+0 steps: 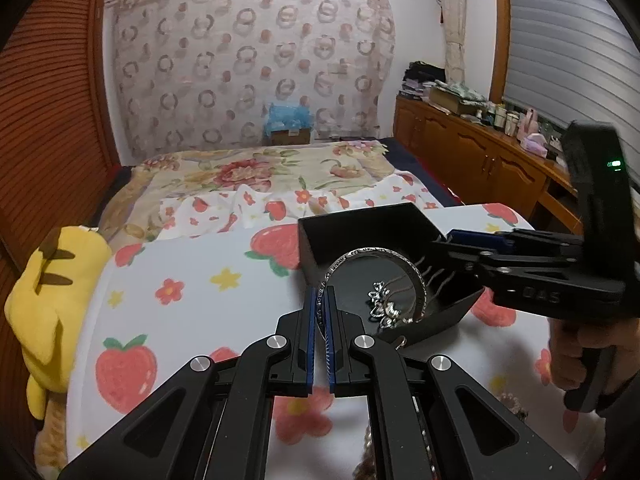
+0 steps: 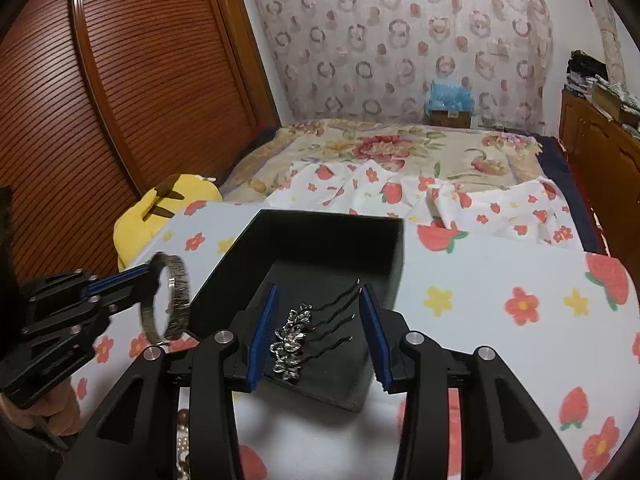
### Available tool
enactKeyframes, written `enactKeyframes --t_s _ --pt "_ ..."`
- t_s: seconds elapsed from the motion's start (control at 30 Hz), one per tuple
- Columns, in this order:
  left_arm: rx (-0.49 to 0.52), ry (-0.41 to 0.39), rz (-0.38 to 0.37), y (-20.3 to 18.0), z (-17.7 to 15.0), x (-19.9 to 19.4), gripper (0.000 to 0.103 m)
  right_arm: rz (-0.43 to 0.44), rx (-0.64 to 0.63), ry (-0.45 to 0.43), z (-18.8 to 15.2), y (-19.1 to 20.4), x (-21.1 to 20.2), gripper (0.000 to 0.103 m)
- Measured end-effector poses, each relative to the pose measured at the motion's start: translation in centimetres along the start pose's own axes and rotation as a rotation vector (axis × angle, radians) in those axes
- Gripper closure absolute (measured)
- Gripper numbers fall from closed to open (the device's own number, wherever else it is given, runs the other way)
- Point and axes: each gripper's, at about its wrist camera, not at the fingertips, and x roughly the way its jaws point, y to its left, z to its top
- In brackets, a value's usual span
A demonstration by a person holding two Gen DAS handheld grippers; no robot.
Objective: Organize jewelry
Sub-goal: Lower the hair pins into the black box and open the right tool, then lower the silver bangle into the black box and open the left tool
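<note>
While the silver hair comb [image 2: 294, 340] already lay inside the black box [image 2: 320, 236], the silver bangle [image 1: 374, 284] was not yet put away.

As far as the views showed, the task was partly done: the box held only the comb, flat on its dark floor with the wavy prongs pointing to the far wall. The right gripper [image 2: 318, 328] stood with its jaws apart on both sides of the comb, and I judged they did not touch it. The left gripper [image 1: 319, 336] was clamped on the rim of the bangle, holding it upright just beside the box. A beaded piece [image 2: 182, 440] on the strawberry cloth [image 2: 500, 272] was probably still to be sorted.
</note>
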Motion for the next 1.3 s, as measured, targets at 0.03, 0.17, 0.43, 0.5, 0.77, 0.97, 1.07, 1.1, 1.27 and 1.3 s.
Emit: enactKeyframes --t_s 0.03,0.17,0.43,0.5,0.77,0.97,1.07,1.1,1.27,1.3 --pt "0.004 0.005 -0.002 -0.3 0.1 0.3 0.100 -0.002 -0.001 -0.007 0.0 -0.2 -0.5 0.058" --pt "0.013 0.016 -0.005 -1.2 0.5 1.5 0.100 -0.031 -0.009 -0.030 -0.4 -1.0 -2.1 0.058" --pt "0.027 0.042 -0.013 -2.6 1.3 3.3 0.100 -0.093 -0.036 -0.050 -2.3 -2.0 -4.5 0.058" --pt "0.033 0.047 -0.015 -2.8 1.3 3.7 0.099 -0.096 -0.041 -0.051 -2.7 -2.1 -4.9 0.058" --pt "0.061 0.029 -0.012 -3.5 1.5 2.6 0.085 -0.092 -0.072 -0.033 -5.2 -1.3 -6.0 0.058" --pt "0.087 -0.002 -0.015 -3.3 -0.3 -0.6 0.067 -0.070 -0.079 -0.013 -8.2 0.2 -7.4 0.058" --pt "0.088 -0.006 -0.022 -3.1 -1.6 -2.0 0.056 -0.062 -0.084 -0.005 -9.5 0.9 -7.9 0.059" --pt "0.087 -0.007 -0.023 -3.0 -2.2 -2.4 0.054 -0.061 -0.082 -0.005 -10.0 1.2 -8.2 0.059" --pt "0.072 0.001 -0.013 -2.5 -4.8 -4.0 0.040 -0.062 -0.075 -0.003 -12.1 2.1 -9.4 0.059" --pt "0.068 0.003 -0.013 -2.4 -5.2 -4.2 0.037 -0.058 -0.072 0.003 -12.6 2.3 -9.6 0.059"
